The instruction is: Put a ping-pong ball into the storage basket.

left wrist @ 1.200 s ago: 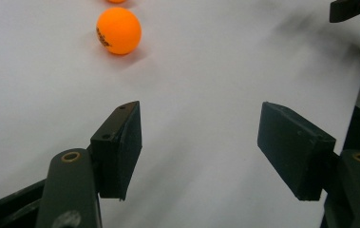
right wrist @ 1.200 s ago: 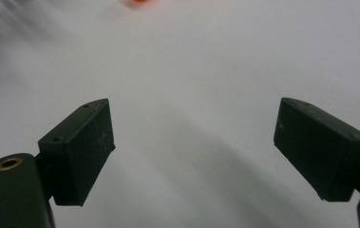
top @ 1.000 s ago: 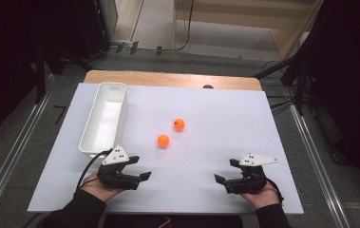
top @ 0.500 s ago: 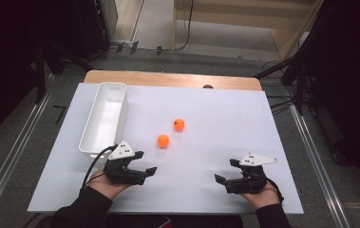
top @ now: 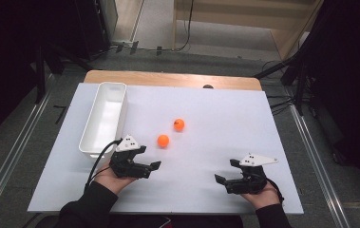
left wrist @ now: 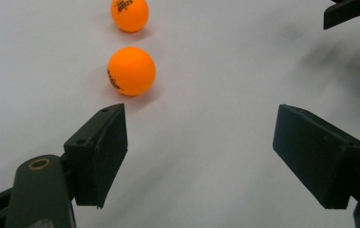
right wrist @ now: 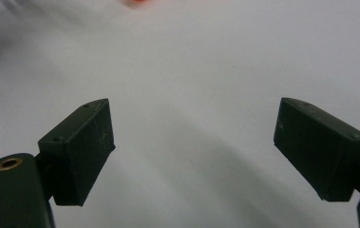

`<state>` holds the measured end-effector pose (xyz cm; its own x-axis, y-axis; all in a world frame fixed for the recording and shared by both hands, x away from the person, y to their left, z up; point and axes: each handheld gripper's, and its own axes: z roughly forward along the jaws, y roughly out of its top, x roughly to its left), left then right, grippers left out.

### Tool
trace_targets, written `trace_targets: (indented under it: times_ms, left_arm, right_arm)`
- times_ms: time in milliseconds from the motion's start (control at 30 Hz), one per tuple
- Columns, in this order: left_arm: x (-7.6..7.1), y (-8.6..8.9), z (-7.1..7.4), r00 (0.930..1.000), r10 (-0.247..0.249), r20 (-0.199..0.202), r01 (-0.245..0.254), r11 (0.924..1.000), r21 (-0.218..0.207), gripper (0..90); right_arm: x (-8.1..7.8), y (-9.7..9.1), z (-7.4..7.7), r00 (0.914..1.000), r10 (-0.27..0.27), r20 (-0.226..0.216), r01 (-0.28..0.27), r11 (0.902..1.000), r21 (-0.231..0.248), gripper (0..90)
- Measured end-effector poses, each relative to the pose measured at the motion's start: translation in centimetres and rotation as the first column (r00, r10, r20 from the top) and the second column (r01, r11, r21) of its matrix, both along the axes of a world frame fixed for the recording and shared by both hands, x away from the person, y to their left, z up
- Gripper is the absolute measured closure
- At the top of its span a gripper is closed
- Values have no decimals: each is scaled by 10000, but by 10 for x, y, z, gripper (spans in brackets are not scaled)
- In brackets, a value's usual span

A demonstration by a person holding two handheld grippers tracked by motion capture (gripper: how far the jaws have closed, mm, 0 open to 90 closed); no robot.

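- The left gripper [top: 153, 160] is seen at the near left of the white table [top: 225, 118], carried in the person's left hand [top: 113, 175], its black jaws pointing toward the middle of the table.
- Its jaws have just been opening and are now held wide apart; nothing is caught between them, only bare table surface, as seen in the left gripper view [left wrist: 199, 152].
- The near orange ball [top: 163, 140] is found just ahead of that gripper, resting on the table, close to the left jaw's tip but not touched by it; in the left gripper view it [left wrist: 131, 71] sits just beyond that tip.
- A far orange ball [top: 179, 125] is seen a little farther out, near the first ball and apart from it; dark print can be made out on both [left wrist: 129, 14].
- A long white tray [top: 103, 118] is set along the left side of the table, upright and open at the top, well to the left of the balls.
- The right gripper [top: 225, 183] is held at the near right in the right hand [top: 263, 194], well apart from both balls.
- Its jaws are also spread wide, with nothing gripped; plain white table is seen between them in the right gripper view [right wrist: 194, 152].
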<state>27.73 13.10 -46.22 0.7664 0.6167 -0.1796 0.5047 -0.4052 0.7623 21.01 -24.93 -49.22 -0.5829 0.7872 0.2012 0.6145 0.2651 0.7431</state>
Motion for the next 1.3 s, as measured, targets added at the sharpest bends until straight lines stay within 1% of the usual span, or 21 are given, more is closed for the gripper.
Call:
trace_targets:
  times_ms: [100, 200, 267, 300, 433, 500, 633, 700, 733, 833, 1067, 1167, 1300]
  left_arm:
    - [3, -2, 0, 10000, 60, 11, -60, 10000, 25, 195]
    - [5, -4, 0, 9999, 36, 155, -38, 9999, 145, 195]
    - [6, -6, -1, 9998, 108, 193, -110, 9999, 117, 195]
    - [7, -6, -1, 9998, 104, 170, -107, 9998, 184, 195]
    - [11, -8, -2, 9995, 308, 117, -309, 9995, 99, 195]
    - [13, -9, -3, 9992, 376, 101, -378, 9992, 121, 195]
    - [16, -11, -5, 9988, 444, 185, -449, 9986, 263, 196]
    - [17, -12, -5, 9988, 428, 228, -437, 9982, 401, 195]
    - [18, -13, -5, 9987, 451, 254, -461, 9982, 376, 195]
    - [19, -15, -5, 9984, 459, 333, -475, 9977, 486, 195]
    - [24, -21, -6, 9979, 484, 439, -506, 9974, 521, 195]
    - [26, -23, -6, 9976, 539, 433, -560, 9973, 477, 196]
    - [29, -25, -6, 9968, 612, 520, -636, 9970, 450, 195]
  right_arm:
    - [0, 0, 0, 10000, -8, -16, 8, 10000, 4, 118]
    - [0, 0, 0, 10000, 35, -36, -34, 10000, 48, 118]
    - [0, 0, 0, 10000, 53, -55, -53, 10000, 75, 118]
    - [0, 0, 0, 10000, 53, -55, -53, 10000, 75, 118]
    - [0, 0, 0, 10000, 25, -69, -25, 10000, 81, 118]
    - [0, 0, 0, 10000, 14, -68, -14, 10000, 81, 118]
    - [0, 0, 0, 10000, 28, -47, -28, 10000, 82, 118]
    - [0, 0, 0, 10000, 27, -48, -26, 10000, 81, 118]
    - [0, 0, 0, 10000, 26, -49, -25, 10000, 83, 118]
    - [0, 0, 0, 10000, 41, -45, -40, 10000, 81, 118]
    - [0, 0, 0, 10000, 33, -52, -33, 10000, 83, 118]
    - [0, 0, 0, 10000, 17, -56, -17, 10000, 80, 118]
    - [0, 0, 0, 10000, 13, -63, -12, 10000, 92, 118]
